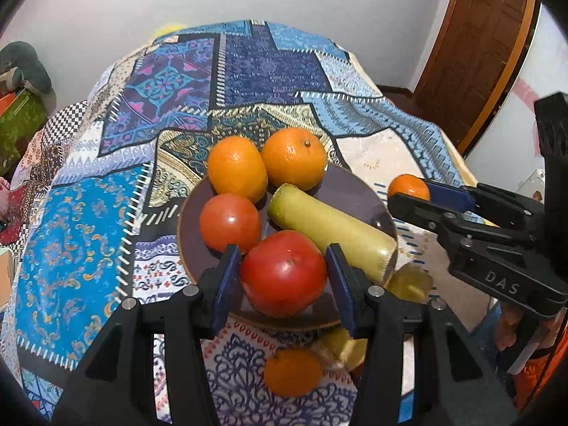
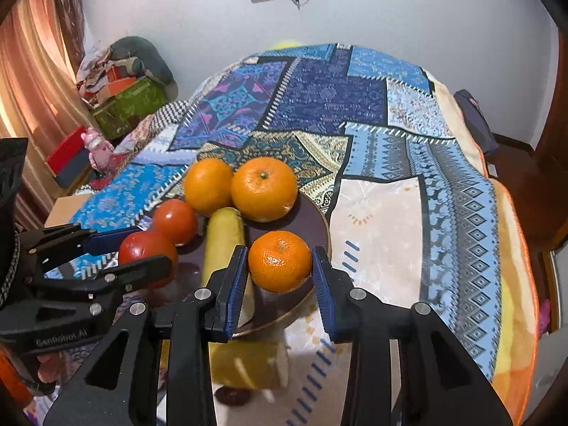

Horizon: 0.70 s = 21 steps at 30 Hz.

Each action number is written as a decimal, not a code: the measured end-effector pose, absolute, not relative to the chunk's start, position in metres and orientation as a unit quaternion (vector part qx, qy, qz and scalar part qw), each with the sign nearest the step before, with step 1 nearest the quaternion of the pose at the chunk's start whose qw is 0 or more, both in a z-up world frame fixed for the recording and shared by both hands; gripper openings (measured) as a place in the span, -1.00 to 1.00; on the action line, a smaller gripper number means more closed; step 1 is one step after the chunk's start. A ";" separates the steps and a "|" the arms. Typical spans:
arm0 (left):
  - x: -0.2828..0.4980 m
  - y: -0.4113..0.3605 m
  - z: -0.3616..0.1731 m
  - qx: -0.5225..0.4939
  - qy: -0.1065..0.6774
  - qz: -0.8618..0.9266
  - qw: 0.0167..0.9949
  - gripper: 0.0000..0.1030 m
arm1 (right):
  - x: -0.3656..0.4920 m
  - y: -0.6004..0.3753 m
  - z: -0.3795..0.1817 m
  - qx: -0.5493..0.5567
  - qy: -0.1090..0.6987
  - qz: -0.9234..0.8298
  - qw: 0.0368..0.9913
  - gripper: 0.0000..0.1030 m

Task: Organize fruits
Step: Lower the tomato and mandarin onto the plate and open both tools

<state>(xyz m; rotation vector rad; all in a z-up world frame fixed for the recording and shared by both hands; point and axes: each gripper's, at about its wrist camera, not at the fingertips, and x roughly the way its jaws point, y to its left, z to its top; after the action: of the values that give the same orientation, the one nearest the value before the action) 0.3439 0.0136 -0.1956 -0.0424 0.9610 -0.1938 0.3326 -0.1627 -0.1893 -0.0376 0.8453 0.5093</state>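
- Between the blue pads of our left gripper (image 1: 284,277) sits the near tomato (image 1: 284,272), red and glossy, at the front edge of the dark plate (image 1: 358,191); the pads flank it closely, but we cannot tell whether they press on it or stand just clear.
- At the plate's right side, our right gripper (image 2: 280,277) brackets a small mandarin (image 2: 279,261) (bright orange, dimpled skin, stem scar up); a sliver of gap shows on each side, so we judge these jaws open and not yet gripping.
- To do this step well, we should close each gripper slowly and squarely across the widest part of its fruit, since both are round, smooth and likely to roll or squirt out; the tomato probably bruises easily, so light pressure suits it.
- Just beyond, a pale yellow-green cylindrical fruit (image 1: 330,227) lies diagonally across the plate, touching the near tomato.
- Left of it rests a second tomato (image 1: 230,222).
- Farthest on the plate, two large oranges (image 1: 266,165) sit side by side at the rim, over the patchwork cloth (image 1: 88,213).
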 end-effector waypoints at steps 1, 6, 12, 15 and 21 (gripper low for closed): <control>0.345 0.012 -0.198 -0.019 0.464 -0.093 0.881 -0.04 | 0.336 -0.161 -0.193 -0.020 0.410 0.245 0.878 -0.35; 0.352 0.009 -0.209 -0.012 0.473 -0.092 0.876 -0.05 | 0.347 -0.154 -0.208 -0.031 0.426 0.242 0.871 -0.35; 0.353 0.005 -0.212 -0.002 0.473 -0.096 0.876 -0.04 | 0.355 -0.152 -0.213 -0.023 0.435 0.243 0.867 -0.34; 0.353 0.003 -0.213 0.000 0.474 -0.096 0.875 -0.04 | 0.355 -0.153 -0.213 -0.011 0.438 0.246 0.865 -0.34; 0.346 0.008 -0.201 -0.011 0.461 -0.094 0.882 -0.03 | 0.346 -0.155 -0.205 -0.015 0.431 0.245 0.868 -0.22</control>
<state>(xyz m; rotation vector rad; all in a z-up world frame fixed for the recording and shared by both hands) 0.3464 0.0080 -0.2012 -0.0230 0.9610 -0.1949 0.3463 -0.1551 -0.2049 -0.0322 0.9019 0.5136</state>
